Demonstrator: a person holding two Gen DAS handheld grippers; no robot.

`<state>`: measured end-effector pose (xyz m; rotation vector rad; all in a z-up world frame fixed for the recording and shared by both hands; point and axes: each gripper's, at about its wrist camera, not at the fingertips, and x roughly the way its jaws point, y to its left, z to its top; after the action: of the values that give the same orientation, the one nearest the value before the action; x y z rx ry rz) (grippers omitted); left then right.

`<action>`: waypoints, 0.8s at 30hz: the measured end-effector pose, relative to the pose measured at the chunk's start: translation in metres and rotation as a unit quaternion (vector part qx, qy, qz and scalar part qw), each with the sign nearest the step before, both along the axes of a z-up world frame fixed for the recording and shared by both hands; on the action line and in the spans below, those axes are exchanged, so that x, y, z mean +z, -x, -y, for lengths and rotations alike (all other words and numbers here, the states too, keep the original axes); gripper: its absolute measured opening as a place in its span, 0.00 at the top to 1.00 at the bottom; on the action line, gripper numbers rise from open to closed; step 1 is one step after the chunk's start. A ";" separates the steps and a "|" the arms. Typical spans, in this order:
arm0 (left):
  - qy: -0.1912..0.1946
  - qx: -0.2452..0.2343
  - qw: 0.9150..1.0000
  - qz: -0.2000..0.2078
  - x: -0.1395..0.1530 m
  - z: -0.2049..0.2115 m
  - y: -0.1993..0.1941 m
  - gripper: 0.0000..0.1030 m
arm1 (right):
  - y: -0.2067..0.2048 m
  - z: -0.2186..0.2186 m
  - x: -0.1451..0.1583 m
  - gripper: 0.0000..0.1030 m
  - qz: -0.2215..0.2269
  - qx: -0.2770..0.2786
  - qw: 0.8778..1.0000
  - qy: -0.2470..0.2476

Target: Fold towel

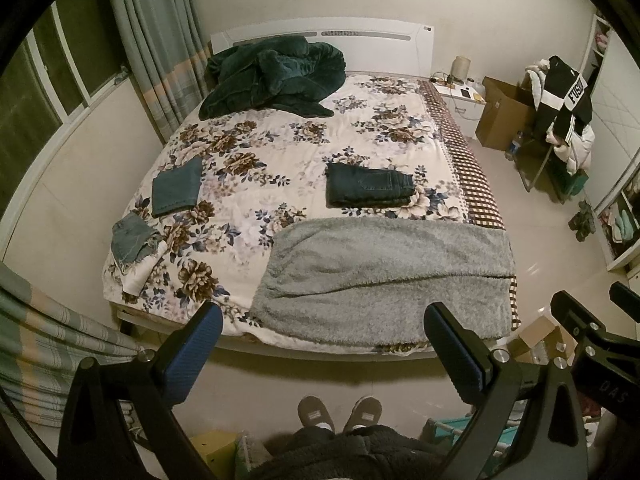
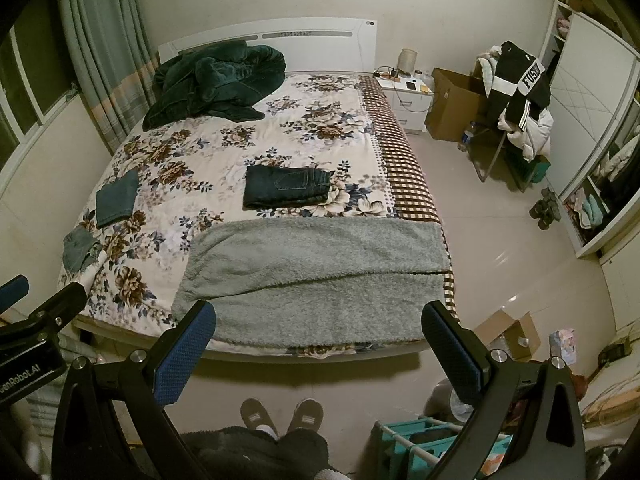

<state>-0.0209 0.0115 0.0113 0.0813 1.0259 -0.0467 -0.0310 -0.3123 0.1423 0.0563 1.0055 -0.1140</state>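
towel point(image 1: 384, 276), grey, fluffy: lies at bed point(image 1: 280, 152) foot, 6 o'clock edge, once folded. soft, limp, light, likely. pinch near corners. left gripper point(image 1: 322, 350) and right gripper point(image 2: 318, 350) both spread, empty.

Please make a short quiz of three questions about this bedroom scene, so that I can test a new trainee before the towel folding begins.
1. True or false: the left claw is already shut on the grey towel.
2. Which item lies closest to the towel's far edge? A) the green blanket B) the folded dark jeans C) the cardboard box by the nightstand
3. In a few words: where on the bed does the towel lie?

Key:
1. False. Both the left claw and the right claw are open and empty, held above the floor short of the bed.
2. B
3. Spread at the foot end, toward the right side, nearest the person's slippers.
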 end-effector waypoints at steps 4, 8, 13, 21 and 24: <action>0.001 0.000 1.000 -0.001 0.000 0.000 -0.002 0.00 | 0.001 0.000 0.000 0.00 0.000 0.000 1.000 0.001; 0.000 0.000 1.000 0.000 0.000 0.000 0.000 0.00 | 0.001 0.000 0.001 0.00 0.000 0.002 1.000 0.001; 0.001 0.000 1.000 -0.001 0.000 -0.001 0.000 0.00 | 0.002 0.001 0.001 0.00 0.000 0.002 1.000 0.002; 0.000 0.002 1.000 0.001 -0.001 -0.002 -0.001 0.00 | 0.002 0.004 -0.001 0.00 -0.004 0.005 1.000 -0.003; -0.005 0.012 1.000 0.008 -0.001 -0.001 -0.003 0.00 | 0.003 0.009 -0.005 0.00 -0.007 0.008 1.000 -0.009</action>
<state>-0.0178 0.0130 0.0101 0.0774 1.0115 -0.0194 -0.0339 -0.3214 0.1369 0.0637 1.0204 -0.0914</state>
